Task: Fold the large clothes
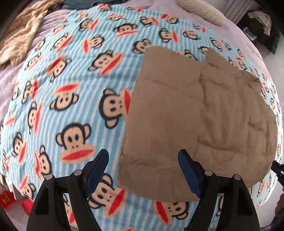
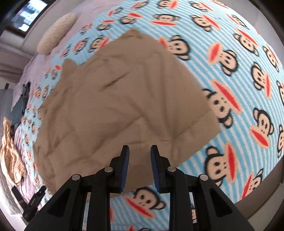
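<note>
A tan garment lies folded flat on a blue striped monkey-print blanket. It also shows in the right wrist view. My left gripper is wide open and empty, held above the garment's near left corner. My right gripper is open with a narrower gap, empty, above the garment's near edge. A tip of the right gripper shows at the right edge of the left wrist view.
The blanket covers a bed with a lilac sheet. A beige striped cloth lies at the far left. A cream pillow lies at the head. Dark objects sit beyond the bed's right side.
</note>
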`<state>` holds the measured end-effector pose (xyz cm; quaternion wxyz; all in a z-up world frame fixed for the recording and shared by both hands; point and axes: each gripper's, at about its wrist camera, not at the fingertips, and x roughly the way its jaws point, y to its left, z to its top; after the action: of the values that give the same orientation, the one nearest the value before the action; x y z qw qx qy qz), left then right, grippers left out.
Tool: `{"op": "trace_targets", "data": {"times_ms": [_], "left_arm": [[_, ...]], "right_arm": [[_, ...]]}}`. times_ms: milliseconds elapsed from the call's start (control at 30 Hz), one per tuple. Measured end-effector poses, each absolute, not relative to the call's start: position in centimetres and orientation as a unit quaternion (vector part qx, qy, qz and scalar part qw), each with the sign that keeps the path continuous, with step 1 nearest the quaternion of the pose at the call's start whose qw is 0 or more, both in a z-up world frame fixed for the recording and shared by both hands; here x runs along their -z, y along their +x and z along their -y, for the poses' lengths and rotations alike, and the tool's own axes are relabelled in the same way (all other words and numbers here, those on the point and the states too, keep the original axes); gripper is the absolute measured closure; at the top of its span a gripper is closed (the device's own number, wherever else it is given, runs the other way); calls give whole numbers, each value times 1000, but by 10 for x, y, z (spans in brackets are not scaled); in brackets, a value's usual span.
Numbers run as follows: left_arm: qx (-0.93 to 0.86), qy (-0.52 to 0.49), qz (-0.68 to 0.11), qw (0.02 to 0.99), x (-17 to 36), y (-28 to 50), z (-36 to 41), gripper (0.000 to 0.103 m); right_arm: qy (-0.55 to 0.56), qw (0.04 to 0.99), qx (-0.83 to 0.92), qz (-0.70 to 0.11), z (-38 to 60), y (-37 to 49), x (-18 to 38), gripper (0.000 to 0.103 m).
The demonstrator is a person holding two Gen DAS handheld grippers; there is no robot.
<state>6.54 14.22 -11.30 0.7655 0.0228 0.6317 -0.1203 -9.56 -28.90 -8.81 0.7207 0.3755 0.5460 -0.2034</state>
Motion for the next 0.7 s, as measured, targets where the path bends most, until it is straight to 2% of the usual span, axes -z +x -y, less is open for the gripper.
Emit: {"op": "trace_targets", "data": {"times_ms": [133, 333, 400, 700], "left_arm": [[136, 19, -624, 769, 103, 67, -140, 22], [139, 29, -618, 773, 99, 70, -133, 21], [139, 31, -618, 773, 99, 71, -133, 0], [151, 36, -616, 772, 105, 76, -133, 0]], "right_arm": [[364, 730, 173, -552, 266, -91, 77, 65], [348, 735, 137, -565, 231, -73, 70, 61], [348, 734, 123, -570, 221, -65, 72, 56], [332, 732, 90, -588, 187, -50, 78, 47]]}}
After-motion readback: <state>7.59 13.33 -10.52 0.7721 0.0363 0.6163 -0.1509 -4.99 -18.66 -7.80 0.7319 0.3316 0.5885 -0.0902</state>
